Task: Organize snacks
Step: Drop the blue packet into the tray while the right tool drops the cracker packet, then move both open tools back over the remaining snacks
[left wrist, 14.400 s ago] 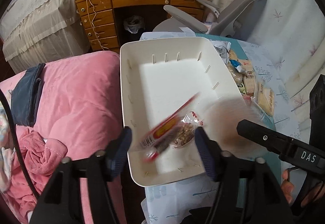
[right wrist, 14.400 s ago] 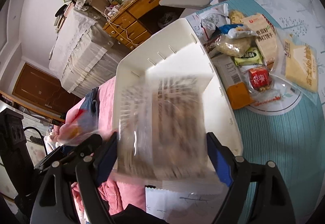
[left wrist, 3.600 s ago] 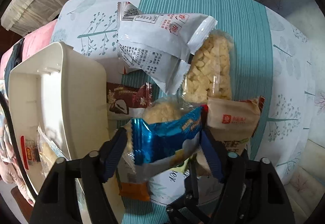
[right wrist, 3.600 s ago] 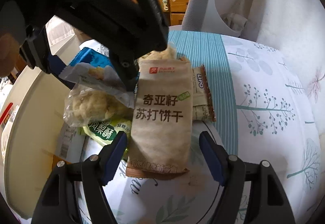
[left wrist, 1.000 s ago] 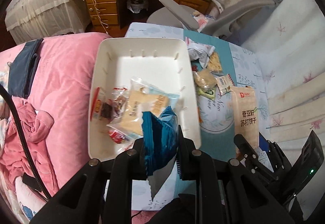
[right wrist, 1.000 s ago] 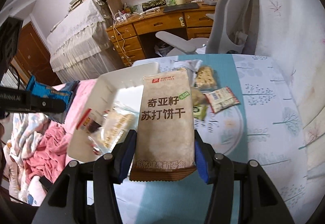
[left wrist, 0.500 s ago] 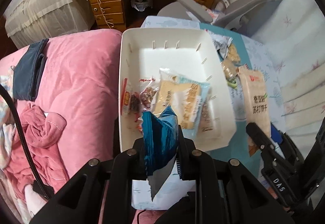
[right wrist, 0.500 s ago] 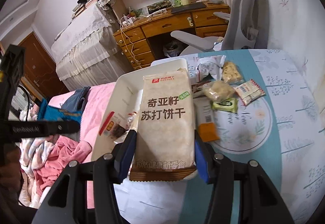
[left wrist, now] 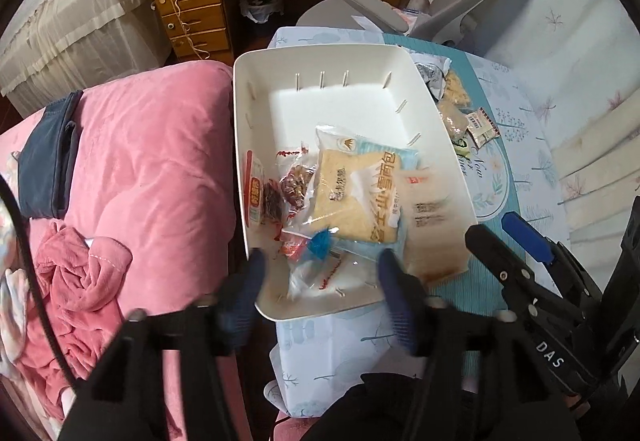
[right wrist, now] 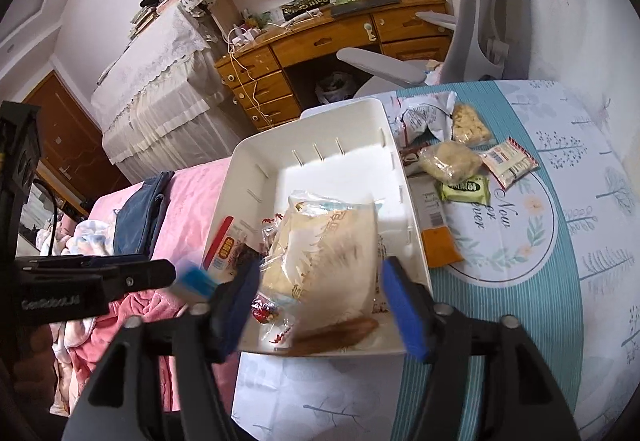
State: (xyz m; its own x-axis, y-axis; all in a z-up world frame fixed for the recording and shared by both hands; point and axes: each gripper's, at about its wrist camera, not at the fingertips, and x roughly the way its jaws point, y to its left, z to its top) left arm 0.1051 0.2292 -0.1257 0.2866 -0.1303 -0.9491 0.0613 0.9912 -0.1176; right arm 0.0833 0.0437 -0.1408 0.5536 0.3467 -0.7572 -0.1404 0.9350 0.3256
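Note:
The white bin stands at the table's left edge and holds several snack packets, with a large yellow cracker bag on top. My left gripper hovers over the bin's near end. Its jaws are opening, and a blue packet drops free between them. My right gripper is also opening. A beige cracker packet falls blurred from it toward the bin's near right corner. No pad presses on either packet.
More snacks lie on the patterned tablecloth right of the bin: a green packet, a clear bag, a white-red packet, an orange-ended box. A pink blanket borders the bin's left. A grey chair stands behind.
Both grippers went from shut on their packets to open. The blue packet and the beige packet have left the jaws and are falling toward the bin.

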